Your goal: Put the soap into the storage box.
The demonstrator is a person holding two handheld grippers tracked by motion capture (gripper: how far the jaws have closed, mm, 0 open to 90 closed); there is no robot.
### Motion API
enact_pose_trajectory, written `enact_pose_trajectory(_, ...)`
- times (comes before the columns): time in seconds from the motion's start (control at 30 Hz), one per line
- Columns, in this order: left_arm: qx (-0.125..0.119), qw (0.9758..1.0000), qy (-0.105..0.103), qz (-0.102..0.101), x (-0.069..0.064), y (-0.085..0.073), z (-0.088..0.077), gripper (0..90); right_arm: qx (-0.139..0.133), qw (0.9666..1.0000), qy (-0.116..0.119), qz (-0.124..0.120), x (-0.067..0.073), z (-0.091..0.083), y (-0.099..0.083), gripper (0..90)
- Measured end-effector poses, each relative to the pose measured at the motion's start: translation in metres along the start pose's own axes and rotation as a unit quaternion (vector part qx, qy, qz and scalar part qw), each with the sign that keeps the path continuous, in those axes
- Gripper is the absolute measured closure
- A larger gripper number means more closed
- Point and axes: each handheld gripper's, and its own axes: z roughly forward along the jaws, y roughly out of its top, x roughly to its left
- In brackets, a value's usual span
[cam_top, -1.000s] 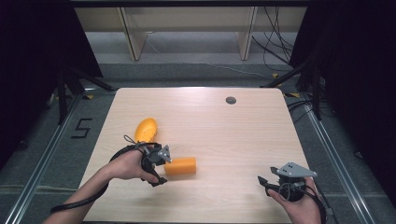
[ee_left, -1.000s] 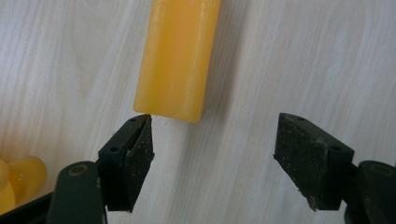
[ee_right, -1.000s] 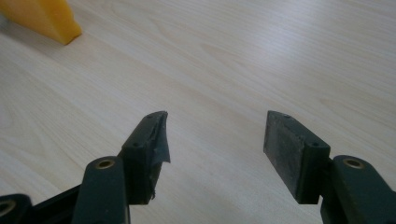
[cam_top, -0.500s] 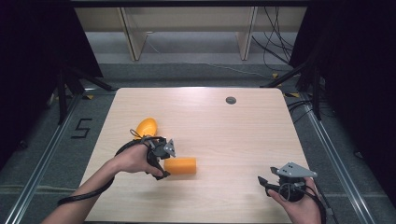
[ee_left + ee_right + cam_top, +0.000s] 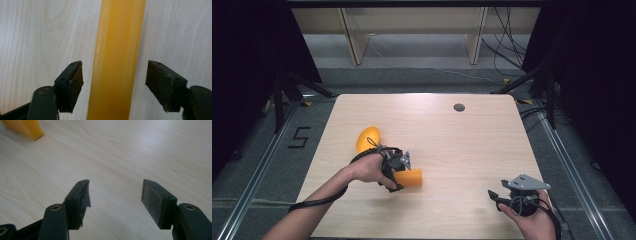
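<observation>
On the pale wooden worktop (image 5: 462,150), which takes up the middle of the high view, a small dark round fitting (image 5: 459,107) sits near the far edge. Towards the person's left lies a rounded orange piece (image 5: 367,138), and just nearer the person an orange block (image 5: 411,177) lies flat on the wood, the two close together but seemingly not touching, though the hand hides the gap. The left gripper (image 5: 396,172) is held over the near end of the orange block (image 5: 116,62); in the left gripper view the block runs lengthwise between the jaws, which have just been closing but stand apart, a strip of bare wood showing between each pad and the block. The right gripper (image 5: 498,196) rests low at the near right corner, well apart from the orange pieces, with its jaws wide apart over bare wood (image 5: 115,192) and a corner of the orange block (image 5: 27,128) far off in its view
</observation>
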Motion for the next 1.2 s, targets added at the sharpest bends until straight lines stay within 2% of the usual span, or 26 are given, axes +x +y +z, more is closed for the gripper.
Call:
enact_pose_trajectory(0.27,0.018,0.9998,-0.001,0.012,0.002,0.005,0.011,42.8,0.002,1.0,-0.002,-0.003,-0.001,-0.001,0.0,39.7)
enact_pose_trajectory(0.33,0.022,0.9997,-0.003,-0.006,0.002,0.006,0.014,44.4,0.005,1.0,-0.001,-0.004,-0.001,0.0,0.0,39.7)
enact_pose_trajectory(0.4,0.021,0.9998,-0.003,-0.005,0.002,0.006,0.014,49.3,0.01,0.9999,0.003,-0.002,0.0,0.0,-0.001,39.7)
enact_pose_trajectory(0.43,0.022,0.9998,-0.002,-0.003,0.001,0.006,0.015,52.5,0.008,0.9999,-0.003,-0.007,-0.001,0.0,-0.001,39.7)
enact_pose_trajectory(0.47,0.022,0.9997,-0.003,-0.003,0.001,0.006,0.014,55.6,0.007,0.9999,0.004,-0.009,-0.002,0.002,-0.001,39.7)
enact_pose_trajectory(0.5,0.022,0.9997,-0.003,-0.005,0.001,0.006,0.014,56.8,0.007,1.0,-0.001,-0.006,-0.001,0.001,-0.002,39.7)
enact_pose_trajectory(0.57,0.023,0.9997,-0.001,-0.006,0.0,0.006,0.014,58.6,0.01,0.9999,0.002,-0.001,0.0,0.001,-0.002,39.7)
enact_pose_trajectory(0.6,0.027,0.9996,0.007,-0.004,-0.002,0.006,0.013,59.4,0.012,0.9999,0.002,-0.002,0.0,0.001,-0.002,39.7)
enact_pose_trajectory(0.67,0.029,0.9993,0.012,-0.018,-0.004,0.007,0.013,60.0,0.006,0.9999,0.003,-0.011,-0.001,0.002,-0.002,39.7)
enact_pose_trajectory(0.77,0.031,0.9983,0.012,-0.047,-0.005,0.006,0.012,60.3,0.007,0.9999,0.004,-0.01,-0.001,0.002,-0.002,39.6)
enact_pose_trajectory(0.8,0.031,0.9975,0.015,-0.062,-0.006,0.006,0.012,60.3,0.003,0.9996,-0.003,-0.028,-0.004,0.002,-0.002,39.5)
enact_pose_trajectory(0.83,0.034,0.9958,0.016,-0.084,-0.007,0.005,0.012,60.3,0.004,0.9996,-0.002,-0.028,-0.004,0.002,-0.002,39.5)
enact_pose_trajectory(0.87,0.034,0.9958,0.016,-0.084,-0.007,0.005,0.012,60.4,0.004,0.9996,-0.002,-0.028,-0.004,0.002,-0.002,39.5)
enact_pose_trajectory(0.9,0.033,0.9941,0.016,-0.102,-0.008,0.005,0.011,60.5,0.012,0.9998,-0.005,-0.012,-0.002,0.0,-0.002,39.5)
enact_pose_trajectory(0.93,0.026,0.9871,0.024,-0.156,-0.011,0.004,0.01,60.5,0.005,0.9999,-0.001,-0.015,-0.003,0.001,-0.001,39.4)
enact_pose_trajectory(0.97,0.011,0.977,0.027,-0.211,-0.013,0.003,0.008,60.5,0.018,0.9997,0.003,0.019,0.002,0.0,-0.002,39.3)
enact_pose_trajectory(1.0,-0.005,0.9645,0.025,-0.263,-0.013,0.001,0.006,60.5,0.015,0.9999,0.002,0.008,0.0,0.001,-0.002,39.2)
enact_pose_trajectory(1.03,-0.009,0.9587,0.027,-0.283,-0.014,0.0,0.005,60.5,0.016,0.9999,0.001,0.001,0.0,0.001,-0.002,39.2)
enact_pose_trajectory(1.07,0.007,0.957,0.037,-0.288,-0.015,-0.001,0.002,60.5,0.011,0.9999,0.004,-0.003,-0.001,0.002,-0.003,39.1)
enact_pose_trajectory(1.1,0.014,0.9538,0.062,-0.294,-0.019,-0.001,0.001,60.5,0.015,0.9999,0.002,-0.006,-0.002,0.001,-0.002,39.1)
enact_pose_trajectory(1.13,0.023,0.9529,0.073,-0.293,-0.021,-0.003,-0.001,60.5,0.015,0.9999,-0.002,-0.007,-0.002,0.001,-0.002,39.1)
enact_pose_trajectory(1.17,0.023,0.9529,0.073,-0.293,-0.021,-0.003,-0.001,60.5,0.012,0.9999,-0.001,-0.011,-0.002,0.002,-0.002,39.0)
enact_pose_trajectory(1.2,0.019,0.9494,0.063,-0.307,-0.021,-0.006,-0.003,60.5,0.01,0.9997,-0.002,-0.021,-0.003,0.002,-0.002,39.0)
